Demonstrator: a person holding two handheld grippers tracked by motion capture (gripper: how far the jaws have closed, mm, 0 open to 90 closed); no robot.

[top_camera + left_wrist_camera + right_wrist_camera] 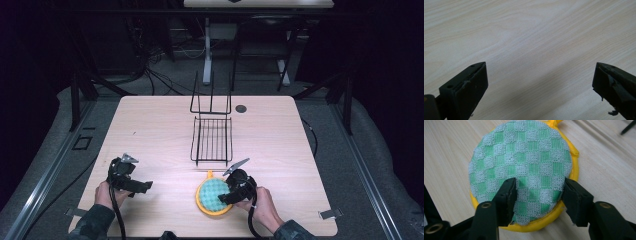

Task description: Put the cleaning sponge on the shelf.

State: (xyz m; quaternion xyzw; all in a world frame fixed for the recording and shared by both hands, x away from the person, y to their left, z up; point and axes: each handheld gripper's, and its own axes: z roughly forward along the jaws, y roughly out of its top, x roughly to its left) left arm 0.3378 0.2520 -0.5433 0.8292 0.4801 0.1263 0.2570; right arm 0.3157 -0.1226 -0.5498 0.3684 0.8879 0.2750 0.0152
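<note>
A round pad [212, 195] with a green and grey chequered cloth face [524, 157] and a yellow rim [574, 167] lies flat on the table near the front edge. My right gripper [226, 196] comes at it from the right. In the right gripper view its two jaws [539, 186] press into the near part of the cloth, which puckers up between them. My left gripper [145, 186] hovers low at the front left, well apart from the pad. Its jaws [540, 72] stand wide open over bare wood.
A black wire rack [211, 140] lies at the middle of the light wooden table [150, 130], with upright wire prongs [210, 95] at its far end. A small dark round disc [241, 108] sits beside them. A white-legged table [207, 45] stands on the floor beyond.
</note>
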